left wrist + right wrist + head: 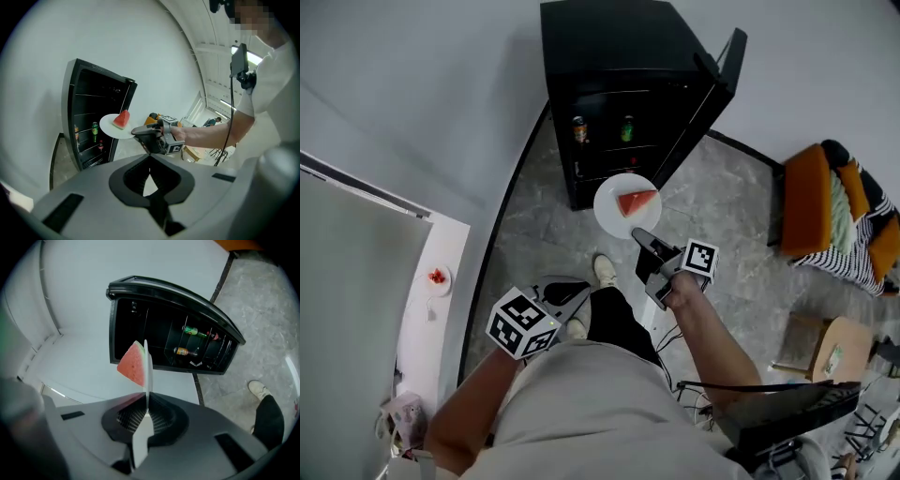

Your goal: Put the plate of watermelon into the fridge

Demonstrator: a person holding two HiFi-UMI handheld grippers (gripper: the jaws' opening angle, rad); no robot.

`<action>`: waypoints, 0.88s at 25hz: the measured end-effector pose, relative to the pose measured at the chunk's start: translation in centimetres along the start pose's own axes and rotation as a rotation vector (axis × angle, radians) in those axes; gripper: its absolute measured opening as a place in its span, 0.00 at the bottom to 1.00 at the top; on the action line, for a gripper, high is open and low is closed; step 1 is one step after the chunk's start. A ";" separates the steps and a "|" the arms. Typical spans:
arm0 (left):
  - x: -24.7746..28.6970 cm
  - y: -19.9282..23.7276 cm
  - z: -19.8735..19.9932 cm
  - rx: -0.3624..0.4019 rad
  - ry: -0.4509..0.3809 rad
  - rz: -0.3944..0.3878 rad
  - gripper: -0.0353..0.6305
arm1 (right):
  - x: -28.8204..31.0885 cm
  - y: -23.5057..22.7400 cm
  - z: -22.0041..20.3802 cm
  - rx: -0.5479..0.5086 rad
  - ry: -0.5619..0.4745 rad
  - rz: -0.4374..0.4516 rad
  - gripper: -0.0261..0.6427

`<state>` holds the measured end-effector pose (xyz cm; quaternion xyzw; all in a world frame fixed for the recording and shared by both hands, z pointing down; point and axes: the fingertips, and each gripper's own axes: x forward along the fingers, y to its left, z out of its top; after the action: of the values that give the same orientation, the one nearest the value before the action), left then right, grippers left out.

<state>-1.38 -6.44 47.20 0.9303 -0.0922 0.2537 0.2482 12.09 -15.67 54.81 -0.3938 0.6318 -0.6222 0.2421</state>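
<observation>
Left gripper (pixel 565 292): jaws together, nothing between them, hanging low beside the person's leg and well back from the work. Far left, a white counter (pixel 445 246) carries a small dish (pixel 438 277) with something red on it; it plays no part in this step. Centre: the black fridge (pixel 609 56) stands on the floor against the wall with its door (pixel 712 84) swung open on its right side. Two cans (pixel 579 128) sit on an inner shelf, and a lower shelf looks bare. The plate (pixel 609 214) is in the air just before the fridge's open front, roughly level, with the watermelon wedge (pixel 637 202) lying near its middle. Right gripper (pixel 647 246): clamped on the plate's near rim, one pad on each face, so the rest of the plate juts out unsupported. Judgement: the plate is stiff, smooth and likely breakable. The rim is the only place to hold it, so its weight levers against the pads. The wedge is wet and loose and would slide if the plate tips, so the plate must be kept flat. Room: the way in lies between the fridge's left wall and the door edge, which is close on the plate's right. The cans take part of one shelf, so the bare shelf looks the safer landing. The orange chair (pixel 811 202) at far right is well clear.
</observation>
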 end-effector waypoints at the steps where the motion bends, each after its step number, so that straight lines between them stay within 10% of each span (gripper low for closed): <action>1: 0.6 0.9 1.0 -0.003 0.002 0.005 0.07 | 1.4 -0.4 1.6 -0.003 0.008 -0.004 0.07; 22: 7.5 11.4 11.9 -0.091 0.013 0.107 0.07 | 22.7 -9.0 20.2 0.054 0.076 -0.103 0.08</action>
<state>6.75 -22.69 46.93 0.9102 -0.1518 0.2681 0.2768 16.97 -45.04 65.61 -0.3949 0.6025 -0.6653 0.1961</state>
